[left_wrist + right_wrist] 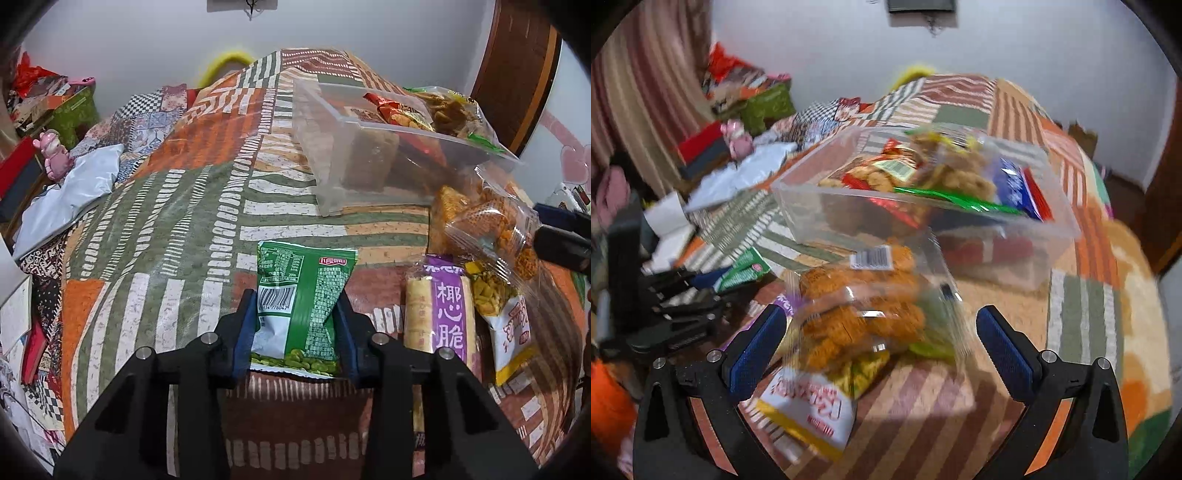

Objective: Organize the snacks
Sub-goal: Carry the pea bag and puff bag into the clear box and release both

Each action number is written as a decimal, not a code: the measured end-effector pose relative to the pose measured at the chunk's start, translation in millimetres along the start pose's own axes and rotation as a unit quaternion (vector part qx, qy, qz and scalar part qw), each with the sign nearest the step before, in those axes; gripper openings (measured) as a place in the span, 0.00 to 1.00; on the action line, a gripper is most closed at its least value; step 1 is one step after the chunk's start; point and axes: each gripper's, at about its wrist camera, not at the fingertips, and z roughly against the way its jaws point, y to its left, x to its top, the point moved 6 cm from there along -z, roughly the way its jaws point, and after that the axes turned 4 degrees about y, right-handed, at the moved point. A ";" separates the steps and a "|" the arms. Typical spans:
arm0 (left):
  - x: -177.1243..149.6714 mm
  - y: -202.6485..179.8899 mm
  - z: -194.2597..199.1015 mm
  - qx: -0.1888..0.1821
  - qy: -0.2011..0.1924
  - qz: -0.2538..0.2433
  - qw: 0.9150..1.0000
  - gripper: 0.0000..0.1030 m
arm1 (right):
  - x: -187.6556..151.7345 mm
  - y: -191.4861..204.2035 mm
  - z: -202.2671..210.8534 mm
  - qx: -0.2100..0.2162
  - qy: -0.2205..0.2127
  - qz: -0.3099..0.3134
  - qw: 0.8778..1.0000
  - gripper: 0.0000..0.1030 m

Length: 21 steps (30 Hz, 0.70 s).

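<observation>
My left gripper (297, 314) is shut on a green bean snack packet (301, 295); its blue pads pinch the packet's sides so the foil creases. That packet (744, 273) and the left gripper (683, 295) also show at the left of the right wrist view. My right gripper (881, 338) stands wide open around a clear bag of orange crispy snacks (857, 310), its pads apart from the bag. A yellow-and-white snack bag (809, 402) lies under it. A purple wafer pack (443, 310) lies right of the green packet. The clear plastic bin (849, 218) holds several snack packs.
Everything rests on a patterned quilt (177, 199) in orange, green and brown. Clutter lies off its left edge: a white plastic bag (70, 195), a pink figurine (55, 155), boxes and books. A white wall stands behind, and a wooden door (517, 74) at the right.
</observation>
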 end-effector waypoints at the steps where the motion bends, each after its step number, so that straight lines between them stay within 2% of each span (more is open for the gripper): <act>1: -1.2 0.0 2.9 0.003 -0.003 -0.001 1.000 0.38 | -2.8 -4.7 3.6 0.014 0.001 -0.019 1.000 1.00; 4: -5.7 -1.0 10.2 0.013 -0.013 -0.007 1.000 0.36 | -11.4 -11.3 9.2 0.043 0.004 -0.053 0.998 1.00; 7: -10.1 -1.0 16.5 0.016 -0.017 -0.009 1.000 0.35 | -12.4 -4.2 8.1 0.059 0.008 -0.056 0.997 0.99; 14: -18.0 5.6 28.2 0.015 -0.023 -0.002 1.000 0.35 | 8.1 13.8 -4.4 0.066 0.004 -0.049 0.997 0.96; 21: -21.2 15.3 30.5 0.011 -0.026 0.012 1.000 0.35 | 28.4 33.5 -36.0 0.066 0.032 -0.026 0.997 0.96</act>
